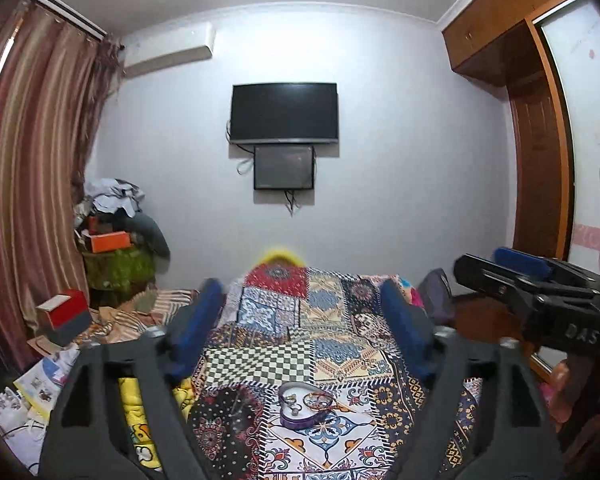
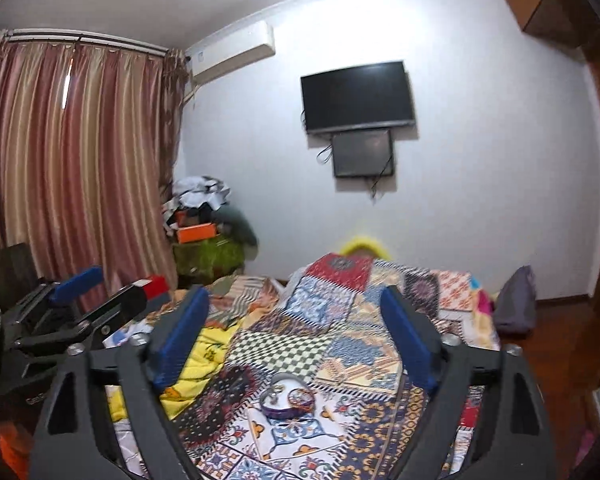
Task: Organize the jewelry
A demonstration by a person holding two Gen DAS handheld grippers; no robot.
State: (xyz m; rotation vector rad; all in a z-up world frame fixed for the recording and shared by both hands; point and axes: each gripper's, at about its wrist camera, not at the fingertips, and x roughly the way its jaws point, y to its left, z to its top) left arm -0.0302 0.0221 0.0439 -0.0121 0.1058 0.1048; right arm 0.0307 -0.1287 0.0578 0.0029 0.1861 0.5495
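Two pairs of tongs, both raised above a bed and pointing roughly level toward the far wall.

Left tongs (image 1: 302,300): blue-padded fingers (image 1: 204,312) spread wide, nothing between them. Right tongs (image 2: 296,312): likewise spread wide and empty, blue pads (image 2: 180,340) apart. Each pair shows at the edge of the other's view: the right tongs at the right side of the left wrist view, the left tongs at the left side of the right wrist view.

One heart-shaped jewelry box (image 1: 300,410), purple-sided with a pale interior, lying open on the patchwork bedspread (image 1: 284,320), below and ahead of both tongs and touched by neither. Contents: several small pieces in its left half, too small to identify; a red and gold bangle (image 1: 318,400) in its right half.

One yellow cartoon-print blanket (image 1: 134,412), bunched at the left edge of the bedspread.

Room fixtures:
- one wall-mounted television (image 1: 284,112), dark, with a smaller dark screen (image 1: 284,167) just beneath it;
- one air conditioner (image 1: 168,50) high on the wall, left of the television;
- striped curtains (image 1: 28,152) along the left side;
- one wooden wardrobe (image 1: 500,28) at the right;
- one pile of clothes and boxes (image 1: 116,220) in the far left corner, an orange box among them.
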